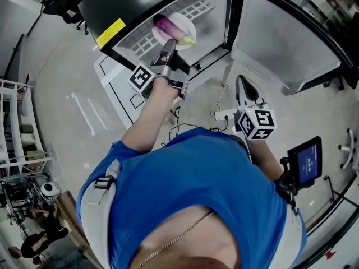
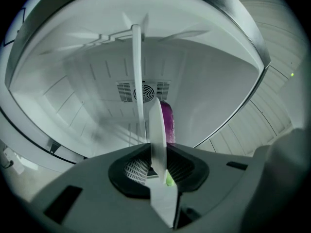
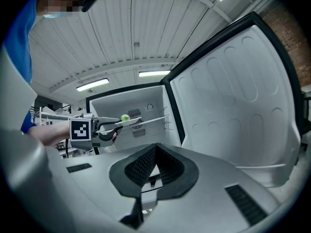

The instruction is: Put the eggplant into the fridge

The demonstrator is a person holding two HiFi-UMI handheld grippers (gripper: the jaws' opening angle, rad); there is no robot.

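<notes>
Eggplant (image 1: pixel 166 24), purple and glossy with a green stem end, is lying on a round white plate (image 1: pixel 188 22) at the upper centre of the head view, inside the mouth of the open black-framed fridge (image 1: pixel 137 41). In the left gripper view the plate (image 2: pixel 156 125) is showing edge-on at the centre, with the eggplant (image 2: pixel 168 120) lying against its right face and the round fan vent (image 2: pixel 143 91) in the fridge's back wall showing behind it.

The left gripper (image 1: pixel 167 48) is clamping the near rim of the plate, its jaws standing narrowly apart on it, and is pointing into the white cabinet. The right gripper view is catching this from the side at left of centre: the left gripper (image 3: pixel 116 124), the thin plate (image 3: pixel 146 121) and the green stem (image 3: pixel 125 117).

The right gripper (image 1: pixel 242 86) is hanging right of centre in the head view, outside the cabinet and well apart from the plate; its dark ribbed jaws are resting together with nothing between them. The white fridge door (image 1: pixel 280 38) is standing open at the upper right. A yellow label (image 1: pixel 110 33) is sitting on the fridge's black top, and the person's blue shirt (image 1: pixel 196 200) is filling the lower frame.
</notes>
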